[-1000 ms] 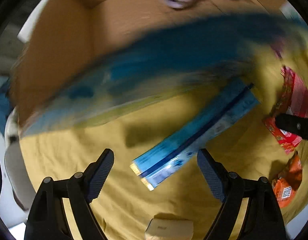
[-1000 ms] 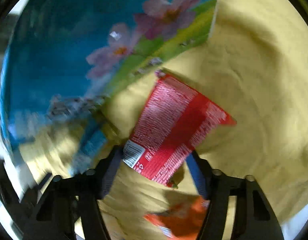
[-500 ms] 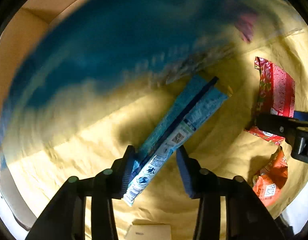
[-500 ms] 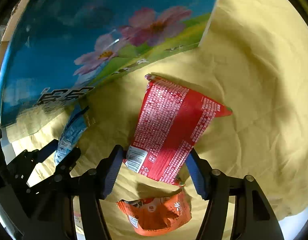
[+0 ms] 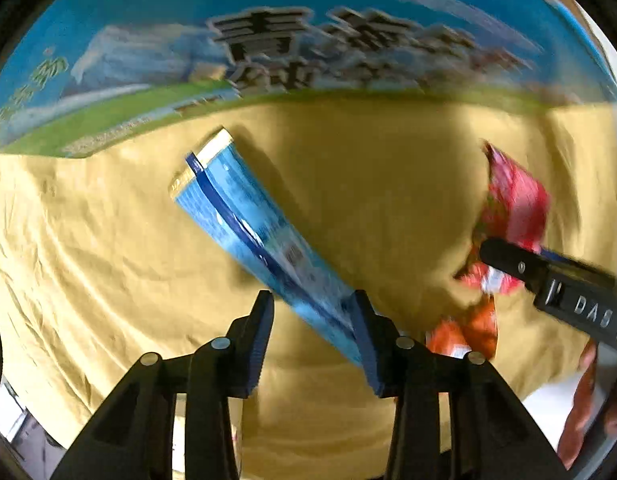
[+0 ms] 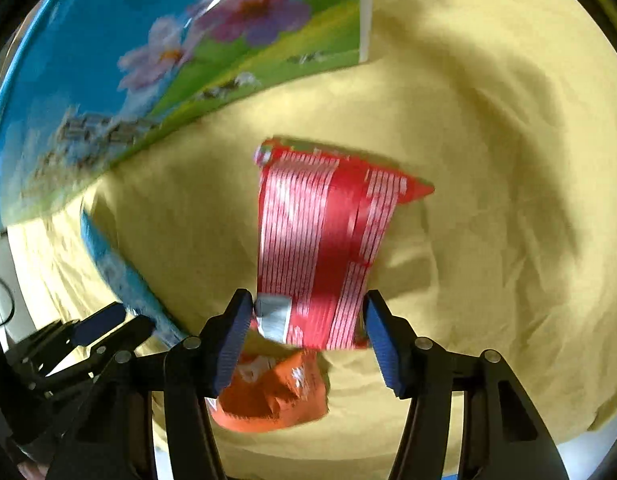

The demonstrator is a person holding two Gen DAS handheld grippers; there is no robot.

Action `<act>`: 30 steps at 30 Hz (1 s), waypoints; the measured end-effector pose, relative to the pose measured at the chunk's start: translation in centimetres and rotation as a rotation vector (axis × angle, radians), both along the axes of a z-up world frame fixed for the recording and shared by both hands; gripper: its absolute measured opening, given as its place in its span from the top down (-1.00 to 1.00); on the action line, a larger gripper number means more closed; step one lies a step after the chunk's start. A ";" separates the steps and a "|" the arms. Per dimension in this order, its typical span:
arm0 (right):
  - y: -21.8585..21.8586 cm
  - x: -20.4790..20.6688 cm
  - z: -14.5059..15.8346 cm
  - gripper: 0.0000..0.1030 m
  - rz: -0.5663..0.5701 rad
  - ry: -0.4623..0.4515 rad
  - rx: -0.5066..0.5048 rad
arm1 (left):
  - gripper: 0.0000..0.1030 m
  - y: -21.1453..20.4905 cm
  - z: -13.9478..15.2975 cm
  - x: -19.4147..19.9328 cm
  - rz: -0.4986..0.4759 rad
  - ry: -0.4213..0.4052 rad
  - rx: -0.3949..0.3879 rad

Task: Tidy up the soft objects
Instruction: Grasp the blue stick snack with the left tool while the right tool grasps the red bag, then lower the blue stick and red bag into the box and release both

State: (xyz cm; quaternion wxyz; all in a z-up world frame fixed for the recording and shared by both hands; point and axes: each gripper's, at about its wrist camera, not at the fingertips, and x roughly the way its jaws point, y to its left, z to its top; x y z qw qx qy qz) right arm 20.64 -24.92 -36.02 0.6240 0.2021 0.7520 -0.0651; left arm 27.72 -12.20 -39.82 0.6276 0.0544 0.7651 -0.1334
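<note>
A long blue snack packet (image 5: 248,228) lies tilted on the yellow cloth (image 5: 108,260); its near end sits between the fingers of my left gripper (image 5: 310,320), whose jaws stand partly closed around it. It also shows in the right wrist view (image 6: 120,276). A red packet (image 6: 320,240) has its near end between the fingers of my right gripper (image 6: 306,326), which touch its sides. An orange packet (image 6: 272,392) lies under the right gripper. In the left wrist view the red packet (image 5: 516,208) and orange packet (image 5: 468,332) are at the right.
A large blue box with flowers and printed lettering (image 5: 288,32) stands at the back of the cloth, also seen in the right wrist view (image 6: 148,60). The cloth's edge and a white surface (image 5: 548,412) are at lower right.
The left gripper has swung so the blue packet now slants the other way, still between its fingers. The right gripper moved in on the red packet. The box looms closer.
</note>
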 end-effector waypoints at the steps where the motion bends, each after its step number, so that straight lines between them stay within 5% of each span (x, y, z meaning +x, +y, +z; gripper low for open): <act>1: -0.5 0.3 -0.1 -0.17 -0.013 -0.002 -0.011 | 0.24 0.3 -0.4 0.3 0.023 0.004 0.007; 6: -0.7 0.6 -0.6 -0.06 -0.039 -0.009 -0.054 | 0.20 -1.6 -0.8 1.8 0.072 -0.037 0.049; 10: -0.1 -0.7 -0.3 -0.01 0.062 0.018 -0.072 | 0.59 -2.4 -0.6 0.1 0.016 -0.072 0.086; 12: 0.2 -1.5 -0.3 0.00 0.117 0.041 -0.071 | 0.62 -2.4 -0.4 -1.0 -0.016 -0.075 0.102; 17: 0.5 -3.2 -0.1 -0.02 0.218 0.052 -0.086 | 0.54 -1.9 -1.1 -2.8 -0.021 -0.057 0.123; 23: 0.1 -3.2 -1.1 -0.08 0.167 0.044 -0.117 | 0.50 -3.2 -0.4 -3.6 0.059 -0.086 0.127; 30: -0.2 -3.5 -0.6 0.01 0.128 0.031 -0.159 | 0.74 3.8 0.0 -4.0 0.087 -0.110 0.114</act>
